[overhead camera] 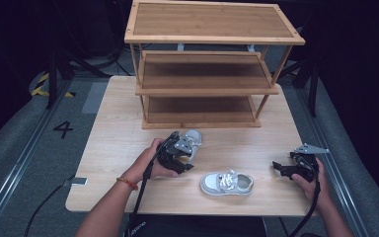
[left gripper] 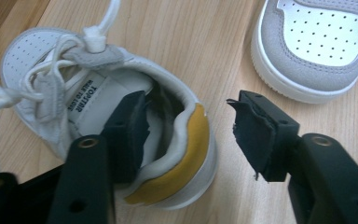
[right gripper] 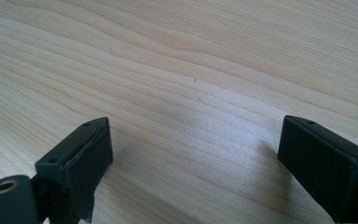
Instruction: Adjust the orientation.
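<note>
Reaching for the heel of a small white and grey shoe (left gripper: 98,112), the left gripper (left gripper: 191,126) has its jaws spread open. One jaw sits inside the shoe's opening and the other jaw is outside, past the yellow heel patch (left gripper: 186,158). The jaws do not squeeze yet. So the step in hand looks like grabbing this shoe by its back wall.

This shoe lies on the wooden table (overhead camera: 118,148), just in front of the wooden shoe rack (overhead camera: 202,74). The second shoe (overhead camera: 227,182) rests nearer the person, between the two hands.

The right gripper (overhead camera: 288,168) is open too and holds nothing. It hovers low over bare table at the right side.

Next, I think the left jaws need to close on the heel wall. Then the shoe can be lifted, maybe toward a shelf of the rack.

The tongue label (left gripper: 86,95) inside the shoe reads "TOPSTAR" as far as I can tell, with smaller words beside it that seem to say "WALK TO LOVE".
</note>
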A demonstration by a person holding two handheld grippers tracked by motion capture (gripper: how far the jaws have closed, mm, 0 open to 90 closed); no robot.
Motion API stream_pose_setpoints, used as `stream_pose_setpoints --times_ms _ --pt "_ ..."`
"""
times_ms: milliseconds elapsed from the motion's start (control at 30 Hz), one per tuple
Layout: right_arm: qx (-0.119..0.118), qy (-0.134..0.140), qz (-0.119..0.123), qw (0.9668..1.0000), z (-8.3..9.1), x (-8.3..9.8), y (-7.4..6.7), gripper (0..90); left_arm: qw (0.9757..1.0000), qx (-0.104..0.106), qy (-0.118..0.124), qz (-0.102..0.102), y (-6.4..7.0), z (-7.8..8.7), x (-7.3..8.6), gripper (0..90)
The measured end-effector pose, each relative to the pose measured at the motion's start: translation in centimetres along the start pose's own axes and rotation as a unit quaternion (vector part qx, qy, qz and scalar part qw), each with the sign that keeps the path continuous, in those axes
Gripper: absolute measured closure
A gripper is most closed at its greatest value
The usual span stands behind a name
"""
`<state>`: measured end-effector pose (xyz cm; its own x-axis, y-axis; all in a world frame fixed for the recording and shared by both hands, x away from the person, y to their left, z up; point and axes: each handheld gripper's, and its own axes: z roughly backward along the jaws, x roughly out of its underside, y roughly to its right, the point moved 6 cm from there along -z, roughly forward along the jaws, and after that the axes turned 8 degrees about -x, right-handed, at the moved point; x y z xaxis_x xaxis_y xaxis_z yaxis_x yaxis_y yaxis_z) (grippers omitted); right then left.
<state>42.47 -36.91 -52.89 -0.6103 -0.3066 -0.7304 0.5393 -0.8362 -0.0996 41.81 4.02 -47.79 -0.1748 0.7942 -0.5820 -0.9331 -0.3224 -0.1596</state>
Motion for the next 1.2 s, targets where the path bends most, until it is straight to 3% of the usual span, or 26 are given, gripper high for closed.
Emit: stream_pose_setpoints --times_ms 200,233,333,367,633,900,1000,1200 --pt "0.000 0.000 0.000 1.0000 0.0 0.0 0.0 10.3 0.9995 0.017 -0.026 -0.012 -0.2 0.2 -0.1 53.5" --pt "0.000 0.000 0.000 1.0000 0.0 0.0 0.0 10.3 0.9992 0.024 -0.029 -0.016 -0.2 0.2 -0.2 59.5" --pt "0.000 0.000 0.000 1.0000 0.0 0.0 0.0 10.3 0.9987 0.037 -0.031 -0.017 0.1 0.1 -0.4 63.6" --pt "0.000 0.000 0.000 1.0000 0.0 0.0 0.0 10.3 0.9981 0.040 -0.039 -0.027 0.4 -0.1 -0.5 65.6" --pt "-0.001 0.000 0.002 1.0000 0.0 0.0 0.0 10.3 0.9961 0.055 -0.058 -0.037 0.4 -0.3 -0.6 69.8" --pt "-0.004 0.000 0.003 1.0000 0.0 0.0 -0.1 10.3 0.9944 0.051 -0.068 -0.062 0.4 -0.3 -1.0 71.4" --pt "-0.005 0.000 0.003 1.0000 0.0 0.0 -0.1 10.3 0.9952 0.035 -0.064 -0.065 0.3 -0.5 -1.2 71.8" --pt "-0.006 0.000 0.005 1.0000 0.0 0.0 -0.2 10.3 0.9966 0.029 -0.050 -0.058 -0.1 -0.5 -2.1 71.9"
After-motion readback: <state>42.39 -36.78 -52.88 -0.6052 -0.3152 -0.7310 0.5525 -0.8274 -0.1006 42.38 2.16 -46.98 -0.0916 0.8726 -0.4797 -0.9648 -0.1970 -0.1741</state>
